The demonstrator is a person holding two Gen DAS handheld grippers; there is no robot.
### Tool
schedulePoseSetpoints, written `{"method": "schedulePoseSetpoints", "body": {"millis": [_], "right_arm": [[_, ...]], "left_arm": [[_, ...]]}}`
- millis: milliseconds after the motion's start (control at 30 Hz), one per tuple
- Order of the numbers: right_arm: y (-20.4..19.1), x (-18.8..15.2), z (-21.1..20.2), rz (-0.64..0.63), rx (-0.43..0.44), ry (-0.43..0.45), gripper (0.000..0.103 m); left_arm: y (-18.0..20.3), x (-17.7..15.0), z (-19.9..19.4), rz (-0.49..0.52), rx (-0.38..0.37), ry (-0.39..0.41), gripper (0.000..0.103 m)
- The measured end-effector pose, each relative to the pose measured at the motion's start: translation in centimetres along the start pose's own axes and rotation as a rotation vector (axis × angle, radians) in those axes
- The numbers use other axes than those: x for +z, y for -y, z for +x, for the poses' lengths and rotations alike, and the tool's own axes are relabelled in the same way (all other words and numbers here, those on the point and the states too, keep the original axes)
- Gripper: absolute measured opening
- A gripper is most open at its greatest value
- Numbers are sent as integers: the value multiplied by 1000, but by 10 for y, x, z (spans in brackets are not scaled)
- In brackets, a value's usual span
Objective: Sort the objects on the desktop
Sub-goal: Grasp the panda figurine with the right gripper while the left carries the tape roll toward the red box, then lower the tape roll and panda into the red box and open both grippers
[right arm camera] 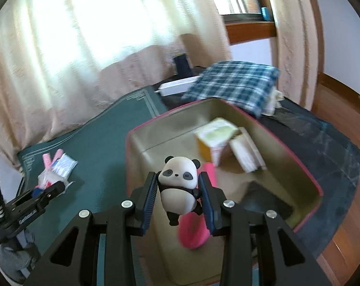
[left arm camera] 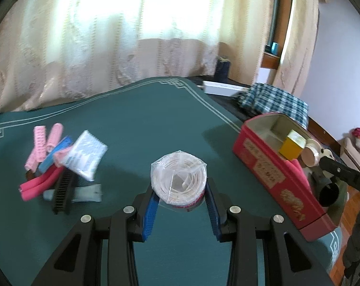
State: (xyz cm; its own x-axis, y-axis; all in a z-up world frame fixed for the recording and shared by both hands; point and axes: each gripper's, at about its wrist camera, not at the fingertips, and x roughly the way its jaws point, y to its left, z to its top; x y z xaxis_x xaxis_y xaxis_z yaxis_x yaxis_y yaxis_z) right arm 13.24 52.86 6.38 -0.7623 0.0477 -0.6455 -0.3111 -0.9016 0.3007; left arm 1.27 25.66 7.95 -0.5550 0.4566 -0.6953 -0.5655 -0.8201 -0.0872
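Observation:
My left gripper [left arm camera: 182, 199] is shut on a plastic-wrapped roll of white cord [left arm camera: 178, 178], held above the green mat [left arm camera: 141, 124]. My right gripper [right arm camera: 177, 189] is shut on a small panda figure [right arm camera: 178, 186], hanging over the open red tin box [right arm camera: 308, 174]. Inside the box lie a yellow carton [right arm camera: 212, 140], a white packet [right arm camera: 246, 152] and a pink object [right arm camera: 194, 228]. In the left wrist view the red tin box [left arm camera: 273, 174] stands to the right with the yellow carton [left arm camera: 292, 146] in it, and the right gripper's arm [left arm camera: 344, 174] reaches over its far end.
A pile of pink hair rollers [left arm camera: 43, 145], a blue piece, a foil packet [left arm camera: 85, 157], a black comb [left arm camera: 63, 193] and a grey tube lies at the mat's left. A folded plaid cloth [right arm camera: 234, 83] and a white box [right arm camera: 177, 85] sit behind the tin.

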Motion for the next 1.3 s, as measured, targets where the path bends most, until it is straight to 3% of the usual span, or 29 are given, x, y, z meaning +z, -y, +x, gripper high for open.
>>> {"method": "schedulePoseSetpoints", "body": {"millis": [233,367,933,1033,1067,1100,1300], "right_arm": [[25,4,-1,44,-41,18,40],[32,4,-5,49,-48,33,55],[60,2,-21,84,-82,48,55],[61,2,-21,86,-80,46,55],[61,1,-20,87,-79,44,55],[61,1,-20,88,-79,42,55],[58,0,-17,87,-67,35,55]], "left_arm": [[32,7,10,43,-45,-17,39],[52,14,12,68,-84,-18,39],[150,31,27,227,-265,-29,40],[160,30,27,248,-300,-29,55],[161,30,26,248,-300,-25,71],[161,30,25,247,-296,-18,80],[149,31,24,219,-255,-11,80]]}}
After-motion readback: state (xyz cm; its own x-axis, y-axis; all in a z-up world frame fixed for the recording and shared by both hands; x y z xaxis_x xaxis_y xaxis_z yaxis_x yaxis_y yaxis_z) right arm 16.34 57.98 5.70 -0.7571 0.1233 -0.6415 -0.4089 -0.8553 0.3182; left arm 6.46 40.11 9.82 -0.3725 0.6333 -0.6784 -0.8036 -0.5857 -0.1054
